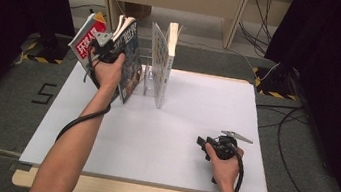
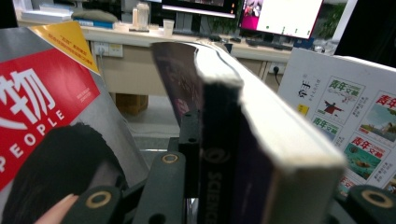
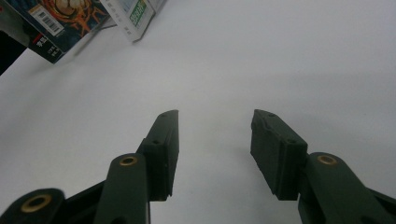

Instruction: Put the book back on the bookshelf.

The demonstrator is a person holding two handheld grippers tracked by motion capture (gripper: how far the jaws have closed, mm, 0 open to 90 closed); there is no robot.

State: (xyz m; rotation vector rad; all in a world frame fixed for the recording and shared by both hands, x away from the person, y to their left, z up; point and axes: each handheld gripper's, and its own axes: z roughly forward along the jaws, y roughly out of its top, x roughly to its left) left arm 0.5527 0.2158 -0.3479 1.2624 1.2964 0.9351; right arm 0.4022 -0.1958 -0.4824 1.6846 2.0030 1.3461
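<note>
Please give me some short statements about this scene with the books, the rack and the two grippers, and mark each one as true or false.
1. The left gripper grips a thick dark book at its spine. True.
2. The right gripper holds a magazine. False: its fingers stand apart with nothing between them, above the white table.
3. A red magazine leans to the left of the gripped book. True.
4. The white book lies flat on the table. False: it stands upright at the clear rack.
5. Both hands work at the rack. False: the right hand is at the near right part of the table, apart from the books.
</note>
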